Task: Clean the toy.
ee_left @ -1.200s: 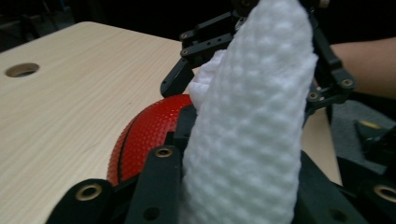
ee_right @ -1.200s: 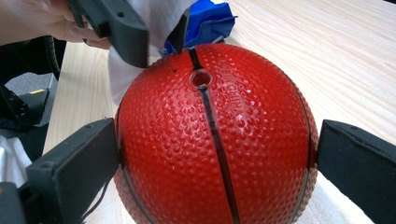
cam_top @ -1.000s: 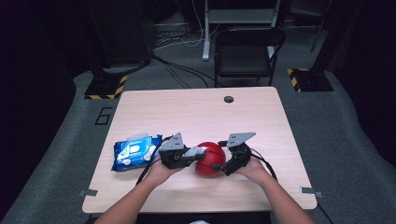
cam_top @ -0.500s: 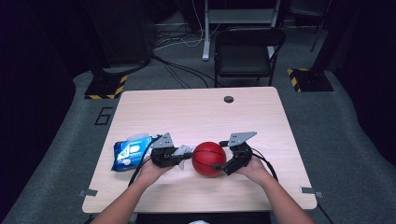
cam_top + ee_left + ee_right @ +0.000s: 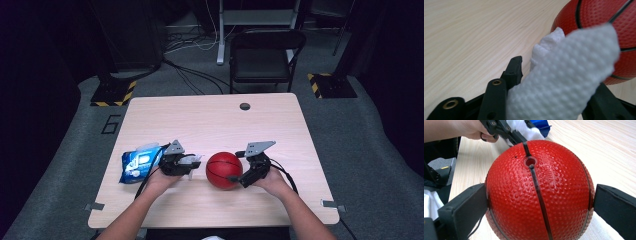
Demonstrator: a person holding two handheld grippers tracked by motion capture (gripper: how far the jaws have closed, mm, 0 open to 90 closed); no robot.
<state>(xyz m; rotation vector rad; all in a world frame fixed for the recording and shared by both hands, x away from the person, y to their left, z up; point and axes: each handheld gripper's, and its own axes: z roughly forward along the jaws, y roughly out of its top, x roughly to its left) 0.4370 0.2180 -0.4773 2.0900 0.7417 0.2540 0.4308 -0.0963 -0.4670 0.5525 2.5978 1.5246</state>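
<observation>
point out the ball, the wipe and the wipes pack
ball (image 5: 223, 169), high view, middle of its red top
wipe (image 5: 564, 82), left gripper view, middle of the white dimpled sheet
wipes pack (image 5: 136, 165), high view, middle of its blue face

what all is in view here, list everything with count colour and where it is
ball: 1, red with black seams, near middle of the table, between the right gripper's jaws
wipe: 1, white, between the left gripper's jaws, just left of the ball
wipes pack: 1, blue and white, table's near left
table: 1, light wood, centre, small dark disc near its far edge
chair: 1, black, on the floor beyond the table
left gripper: 1, black, jaws have just been opening, wipe between them
right gripper: 1, black, pads against the ball's sides
hands: 2, at the near edge, one on each gripper
</observation>
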